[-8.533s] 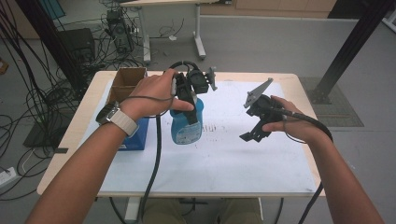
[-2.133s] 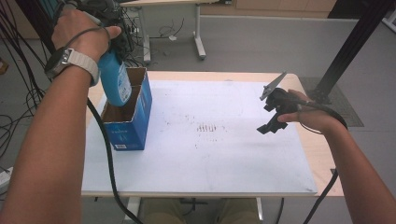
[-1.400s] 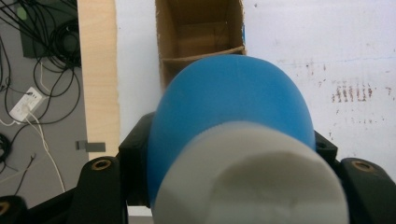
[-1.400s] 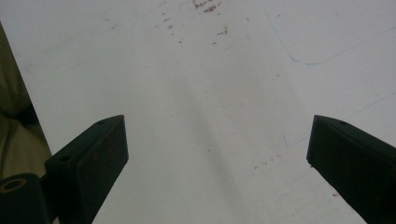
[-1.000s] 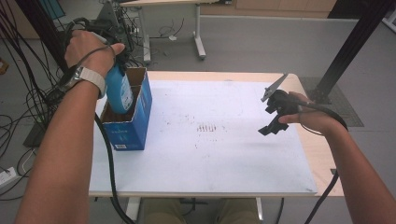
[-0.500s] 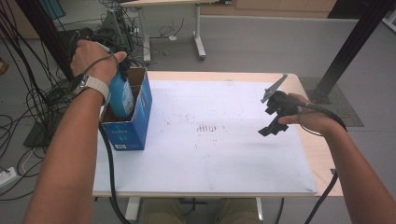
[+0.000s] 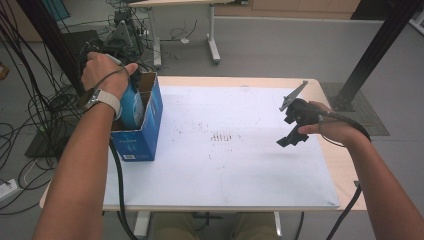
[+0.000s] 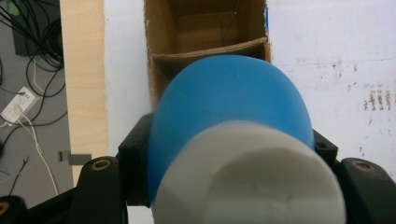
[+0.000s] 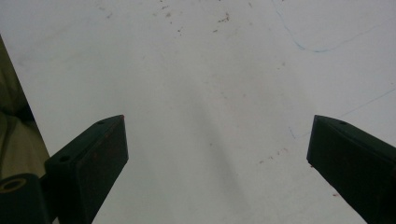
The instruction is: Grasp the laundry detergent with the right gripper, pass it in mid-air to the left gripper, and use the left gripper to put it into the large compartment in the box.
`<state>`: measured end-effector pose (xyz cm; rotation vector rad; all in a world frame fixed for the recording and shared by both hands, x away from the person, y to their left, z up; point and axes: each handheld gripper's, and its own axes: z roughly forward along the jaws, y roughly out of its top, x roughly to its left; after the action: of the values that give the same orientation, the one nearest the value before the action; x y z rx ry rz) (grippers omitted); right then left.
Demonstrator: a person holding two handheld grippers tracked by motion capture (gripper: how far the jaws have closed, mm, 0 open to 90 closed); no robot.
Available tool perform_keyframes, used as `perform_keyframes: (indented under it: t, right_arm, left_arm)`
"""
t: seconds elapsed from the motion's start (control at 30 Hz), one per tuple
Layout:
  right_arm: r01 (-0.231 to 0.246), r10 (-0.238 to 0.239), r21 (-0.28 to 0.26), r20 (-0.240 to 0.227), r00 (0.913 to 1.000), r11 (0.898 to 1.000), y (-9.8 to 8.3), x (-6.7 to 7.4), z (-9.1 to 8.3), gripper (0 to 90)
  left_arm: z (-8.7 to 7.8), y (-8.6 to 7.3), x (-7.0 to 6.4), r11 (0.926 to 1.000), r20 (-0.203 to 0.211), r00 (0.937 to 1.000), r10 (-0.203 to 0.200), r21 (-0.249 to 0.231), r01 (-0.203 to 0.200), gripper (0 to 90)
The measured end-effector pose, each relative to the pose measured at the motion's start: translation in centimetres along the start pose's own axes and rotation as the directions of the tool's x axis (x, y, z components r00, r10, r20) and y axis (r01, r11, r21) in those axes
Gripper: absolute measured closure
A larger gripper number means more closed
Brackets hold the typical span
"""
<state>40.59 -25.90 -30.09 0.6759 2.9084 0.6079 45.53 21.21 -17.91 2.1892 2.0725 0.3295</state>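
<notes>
From above, my left claw (image 7: 131,82) lowers the bottle (image 7: 131,106) into the box (image 7: 145,125); my right claw (image 7: 294,131) hovers over the mat (image 7: 225,165). Left view: jaws clamp the bottle (image 8: 233,116). Right view: jaws wide apart.

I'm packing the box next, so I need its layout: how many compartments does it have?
2 that I can see. In the left gripper view, a cardboard divider splits the box: a far, empty compartment and a near one under the blue bottle. The bottle may hide more.
</notes>
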Motion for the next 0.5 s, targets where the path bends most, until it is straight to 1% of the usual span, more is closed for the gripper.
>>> perform_keyframes:
  t: [0.27, 0.37, 0.5]
  right_arm:
    - [-0.002, 0.002, 0.0, 0.0, 1.0, 1.0, -0.1, 0.0, 0.0, 5.1]
    - [-0.003, 0.003, 0.001, -0.001, 1.0, 1.0, -0.2, 0.0, 0.1, 5.2]
    - [-0.004, 0.004, 0.001, -0.001, 1.0, 1.0, -0.2, 0.0, 0.2, 5.1]
  left_arm:
    - [0.8, -0.1, 0.0, 0.9999, 0.003, 1.0, -0.003, -0.01, 0.003, 37.6]
    - [1.2, -0.2, 0.0, 1.0, 0.002, 1.0, -0.002, -0.002, 0.002, 37.5]
    - [1.7, -0.3, 0.1, 1.0, -0.003, 1.0, -0.001, -0.002, 0.001, 37.5]
